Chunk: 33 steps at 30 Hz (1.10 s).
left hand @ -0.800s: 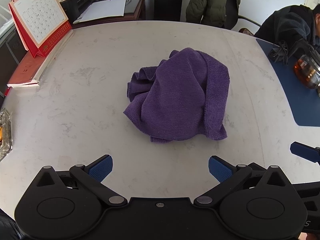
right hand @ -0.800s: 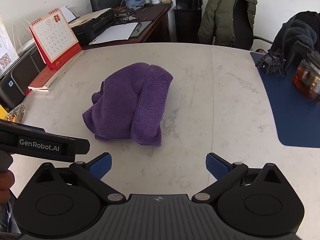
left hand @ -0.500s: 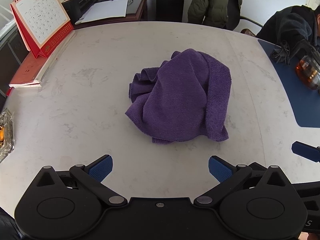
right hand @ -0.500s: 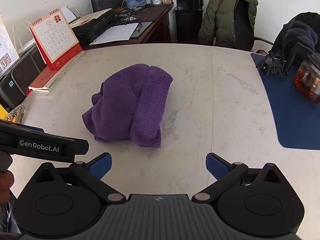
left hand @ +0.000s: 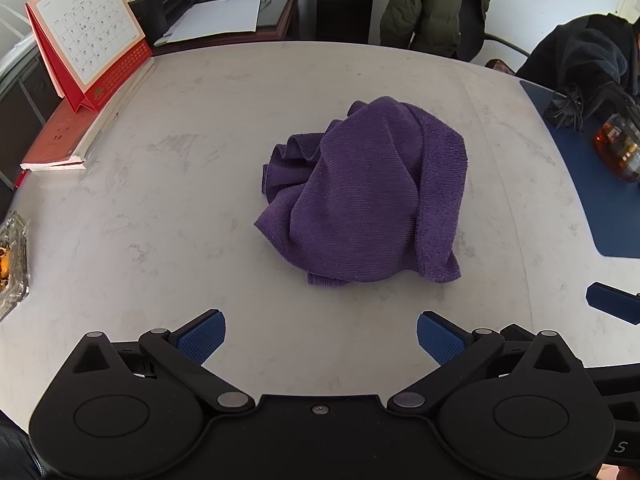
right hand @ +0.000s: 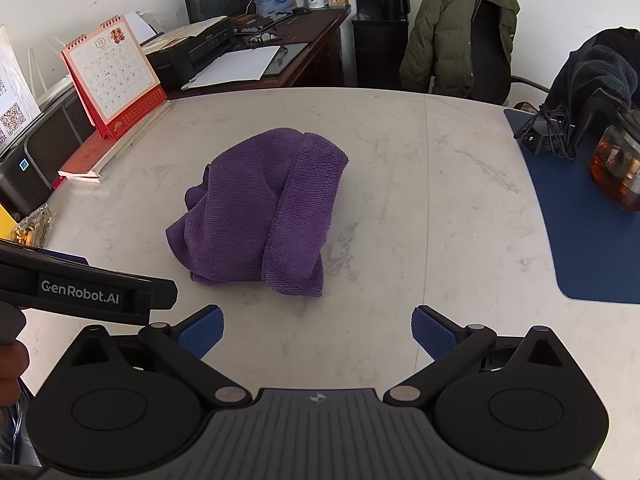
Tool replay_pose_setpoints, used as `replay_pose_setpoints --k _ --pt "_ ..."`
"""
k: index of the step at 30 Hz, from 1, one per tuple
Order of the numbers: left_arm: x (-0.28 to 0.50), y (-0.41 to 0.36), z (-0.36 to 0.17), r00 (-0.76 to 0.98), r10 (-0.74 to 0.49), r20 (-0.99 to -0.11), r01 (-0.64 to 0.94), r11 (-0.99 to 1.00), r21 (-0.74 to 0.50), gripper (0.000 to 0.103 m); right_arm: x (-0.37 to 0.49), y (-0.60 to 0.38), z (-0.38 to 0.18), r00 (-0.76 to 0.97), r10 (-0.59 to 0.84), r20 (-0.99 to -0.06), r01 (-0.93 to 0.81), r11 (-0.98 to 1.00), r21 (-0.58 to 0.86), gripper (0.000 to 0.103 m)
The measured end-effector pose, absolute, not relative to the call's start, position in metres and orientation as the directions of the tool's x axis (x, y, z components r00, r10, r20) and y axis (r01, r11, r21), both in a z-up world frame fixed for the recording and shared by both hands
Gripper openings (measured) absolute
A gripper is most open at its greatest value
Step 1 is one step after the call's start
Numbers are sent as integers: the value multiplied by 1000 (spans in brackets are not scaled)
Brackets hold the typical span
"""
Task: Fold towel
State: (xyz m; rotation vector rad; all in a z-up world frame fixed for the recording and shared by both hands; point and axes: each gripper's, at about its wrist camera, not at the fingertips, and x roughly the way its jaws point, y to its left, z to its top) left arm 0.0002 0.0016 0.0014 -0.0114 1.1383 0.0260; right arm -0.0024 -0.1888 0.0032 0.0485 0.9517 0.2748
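So: table (left hand: 168, 216) is pale marble, wide and flat, and the towel (left hand: 360, 200) sits near its middle, well clear of the red desk calendar (left hand: 86, 36) at the far left edge and the blue mat (right hand: 576, 216) on the right.

Towel is purple terry/microfibre, bunched in a loose mound, not folded. Judging by the drape: light, limp, zero stiffness, grippy nap, nothing fragile. It'll sag and trail when lifted, so any fold needs it spread flat first.

Best hold, I'd say: the hemmed corner (left hand: 442, 274) on the towel's near right, lying flat on the marble, plus the near edge (left hand: 320, 279) left of it. The left side of the towel is ruffled folds; corners there are hidden.

My left gripper (left hand: 320, 334) hovers short of the towel's near edge, jaws spread wide, holding nothing. My right gripper (right hand: 316, 334) same: wide apart, empty, towel ahead and slightly left.
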Motion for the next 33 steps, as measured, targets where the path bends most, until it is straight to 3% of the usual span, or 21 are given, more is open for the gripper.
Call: replay_pose_setpoints --k 33 --pt "1 5 -2 410 15 -912 -27 1000 4 102 -12 -182 0 548 253 -797 -218 963 157 103"
